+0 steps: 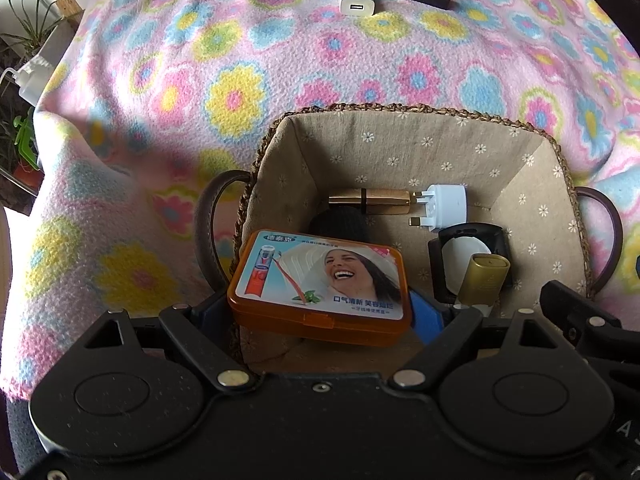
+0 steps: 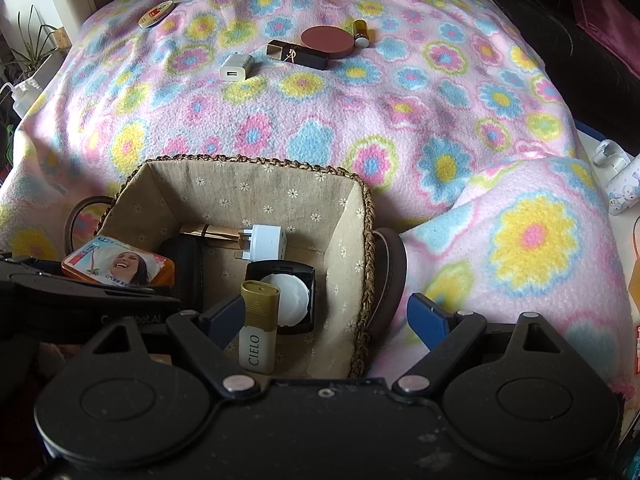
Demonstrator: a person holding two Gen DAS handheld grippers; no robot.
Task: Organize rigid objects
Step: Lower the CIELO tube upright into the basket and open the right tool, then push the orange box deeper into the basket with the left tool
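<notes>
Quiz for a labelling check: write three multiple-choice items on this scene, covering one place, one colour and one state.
1. Where is the USB charger?
A. in the basket
B. on the blanket beyond the basket
C. in the right gripper

2. What colour is the box in the left gripper?
A. orange
B. green
C. black

3. How do the right gripper's jaws stand?
A. shut on the box
B. shut on nothing
C. open

Key:
1 B: the USB charger lies on the blanket, past the far rim of the basket.
2 A: the box between the pads of the left gripper has orange sides.
3 C: the pads of the right gripper stand far apart, and nothing is clamped between them.
</notes>
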